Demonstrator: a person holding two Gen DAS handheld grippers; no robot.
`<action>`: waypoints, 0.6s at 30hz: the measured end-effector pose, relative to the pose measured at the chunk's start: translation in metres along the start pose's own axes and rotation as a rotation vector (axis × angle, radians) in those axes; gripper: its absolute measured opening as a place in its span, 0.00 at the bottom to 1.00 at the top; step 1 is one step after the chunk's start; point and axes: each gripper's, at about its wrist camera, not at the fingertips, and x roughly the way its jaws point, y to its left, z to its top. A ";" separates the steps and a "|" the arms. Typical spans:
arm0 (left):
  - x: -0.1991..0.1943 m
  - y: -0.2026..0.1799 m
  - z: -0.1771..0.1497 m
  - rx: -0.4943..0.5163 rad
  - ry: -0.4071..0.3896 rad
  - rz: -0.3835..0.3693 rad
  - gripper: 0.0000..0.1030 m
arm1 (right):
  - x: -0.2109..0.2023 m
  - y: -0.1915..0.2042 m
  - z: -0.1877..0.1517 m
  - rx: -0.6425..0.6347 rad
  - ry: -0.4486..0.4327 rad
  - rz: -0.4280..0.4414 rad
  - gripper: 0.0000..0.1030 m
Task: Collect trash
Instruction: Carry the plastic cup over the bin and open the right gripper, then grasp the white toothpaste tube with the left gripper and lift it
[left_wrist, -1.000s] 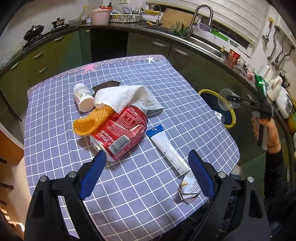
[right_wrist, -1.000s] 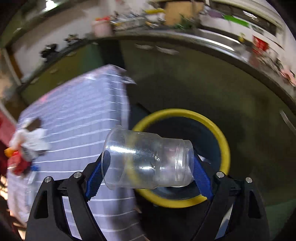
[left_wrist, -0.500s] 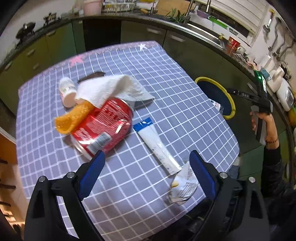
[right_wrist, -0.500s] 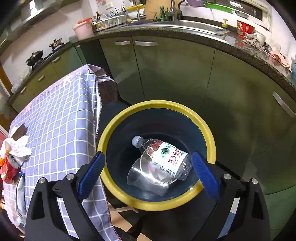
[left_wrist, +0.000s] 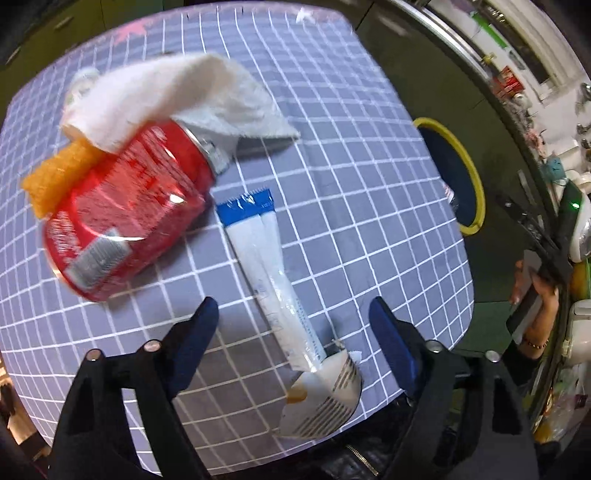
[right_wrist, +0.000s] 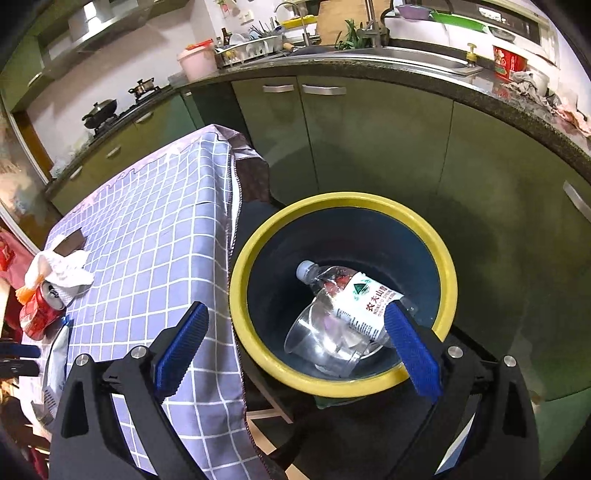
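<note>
My left gripper (left_wrist: 293, 314) is open and empty, low over the white and blue wrapper (left_wrist: 266, 258) on the checked tablecloth (left_wrist: 351, 155); its jaws straddle the wrapper's near part. A red cola can (left_wrist: 125, 210) lies to the left under a white paper towel (left_wrist: 166, 92), beside an orange piece (left_wrist: 55, 177). A crumpled packet (left_wrist: 325, 395) lies at the near table edge. My right gripper (right_wrist: 295, 339) is open and empty above the yellow-rimmed bin (right_wrist: 255, 258), which holds a clear cup (right_wrist: 325, 339) and a water bottle (right_wrist: 351, 291).
The bin also shows in the left wrist view (left_wrist: 472, 184), off the table's right edge. Green cabinets (right_wrist: 369, 140) and a counter with a sink (right_wrist: 406, 59) stand behind it. The cloth's corner (right_wrist: 207, 332) hangs beside the bin.
My right gripper opened and the clear cup dropped into the bin. My left gripper moved down and forward, close over the wrapper.
</note>
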 end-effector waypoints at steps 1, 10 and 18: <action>0.006 -0.003 0.001 0.002 0.015 0.006 0.70 | 0.000 -0.002 0.000 0.003 -0.001 0.004 0.92; 0.028 -0.006 0.010 -0.010 0.064 0.069 0.48 | -0.003 -0.017 -0.009 0.033 -0.003 0.019 0.92; 0.029 -0.007 0.015 0.010 0.071 0.076 0.28 | 0.001 -0.018 -0.012 0.048 0.005 0.031 0.92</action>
